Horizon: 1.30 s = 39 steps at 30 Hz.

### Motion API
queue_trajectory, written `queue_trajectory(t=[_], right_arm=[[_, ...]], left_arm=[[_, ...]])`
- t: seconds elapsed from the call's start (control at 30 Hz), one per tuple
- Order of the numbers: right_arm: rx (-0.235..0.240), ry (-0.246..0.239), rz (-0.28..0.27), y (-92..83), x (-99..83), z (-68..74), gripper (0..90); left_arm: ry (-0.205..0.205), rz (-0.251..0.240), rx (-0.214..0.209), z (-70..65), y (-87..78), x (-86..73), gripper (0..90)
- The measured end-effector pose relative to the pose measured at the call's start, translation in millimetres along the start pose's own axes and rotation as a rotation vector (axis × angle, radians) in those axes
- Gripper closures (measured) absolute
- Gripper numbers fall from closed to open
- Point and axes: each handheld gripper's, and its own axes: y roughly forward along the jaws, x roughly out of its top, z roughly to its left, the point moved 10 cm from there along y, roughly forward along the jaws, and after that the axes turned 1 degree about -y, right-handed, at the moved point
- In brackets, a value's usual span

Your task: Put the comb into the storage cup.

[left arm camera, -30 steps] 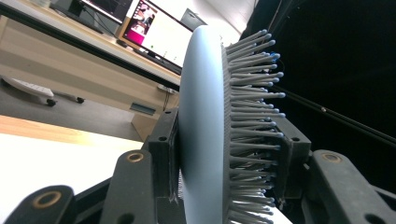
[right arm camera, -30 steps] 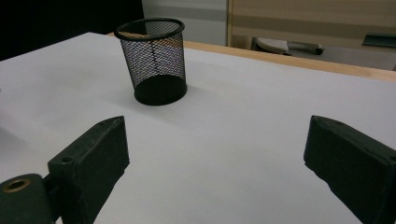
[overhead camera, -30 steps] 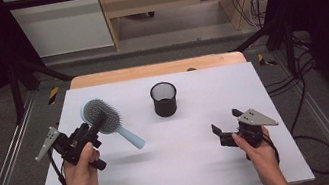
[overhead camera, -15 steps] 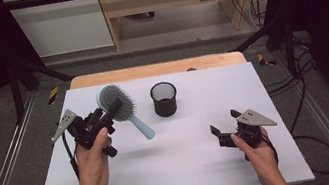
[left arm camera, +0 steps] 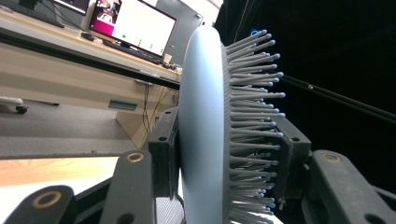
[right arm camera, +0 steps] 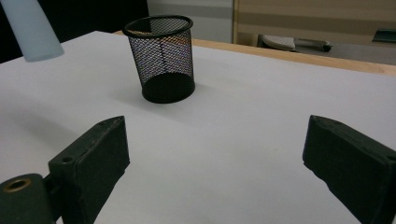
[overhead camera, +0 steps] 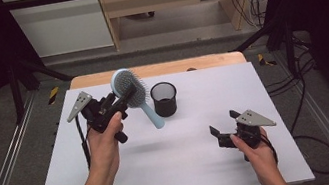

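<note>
Hairbrush (overhead camera: 129, 89) clamped in left hand-held gripper (overhead camera: 115, 107)

Hairbrush (overhead camera: 131, 90), clamped in the left gripper (overhead camera: 113, 107): pale blue plastic, smooth and matt, with grey plastic bristles tipped in blue. Cup (overhead camera: 164, 99), just beyond the brush handle: black wire mesh, slightly glossy. Table (overhead camera: 176, 171) under both grippers: white, smooth, matt top; bare wood edge at the far side. Right gripper (overhead camera: 224, 130): matt black pads, faintly rough.

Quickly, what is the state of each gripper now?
Left gripper: closed on the head of the light blue hairbrush, held above the table.
Right gripper: open, holding nothing.
</note>
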Motion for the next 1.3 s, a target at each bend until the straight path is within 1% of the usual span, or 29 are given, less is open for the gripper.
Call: queue_trajectory(t=[0.13, 0.2, 0.37, 0.47, 0.5, 0.57, 0.63, 0.77, 0.9, 1.0, 1.2, 1.3], right_arm=[[0.0, 0.0, 0.0, -0.2, -0.1, 0.3, 7.2], [0.0, 0.001, 0.0, -0.2, -0.2, 0.4, 7.2], [0.002, 0.01, -0.002, -0.5, 0.3, 0.6, 7.3], [0.009, 0.025, -0.009, -0.4, 1.2, 1.0, 7.3], [0.009, 0.025, -0.007, -0.4, 0.9, 0.6, 7.3], [0.012, 0.034, -0.012, 0.0, 1.3, 0.4, 7.3], [0.013, 0.031, -0.014, -0.3, 1.5, -0.1, 7.3], [0.017, 0.036, -0.026, -1.6, 3.5, 0.5, 7.4], [0.022, 0.036, -0.025, -0.7, 3.3, 1.4, 7.4], [0.025, 0.035, -0.02, -0.3, 2.7, 1.6, 7.4], [0.026, 0.04, -0.025, -1.0, 3.5, 2.1, 7.3], [0.027, 0.043, -0.024, -0.6, 3.4, 2.7, 7.3]], left_arm=[[-0.005, 0.004, -0.011, -3.3, 9.6, 4.1, 52.6], [0.009, 0.008, -0.006, -3.4, 14.5, 6.1, 52.6], [0.015, 0.01, 0.006, -2.7, 24.9, 12.0, 52.6], [0.063, 0.01, 0.014, -8.0, 29.1, 16.7, 52.5], [0.071, 0.013, 0.013, -9.7, 30.9, 17.5, 52.5], [0.065, 0.012, 0.006, -12.9, 35.6, 19.5, 52.5], [0.067, 0.012, 0.009, -13.9, 41.0, 21.3, 52.5], [0.085, 0.013, 0.017, -12.9, 51.7, 26.5, 52.6], [0.081, 0.01, 0.019, -12.3, 60.8, 31.0, 52.5], [0.084, 0.003, 0.029, -10.2, 64.8, 32.8, 52.5], [0.088, -0.003, 0.051, -0.8, 70.5, 34.7, 52.6], [0.095, 0.002, 0.063, 3.6, 74.1, 34.3, 52.5]])
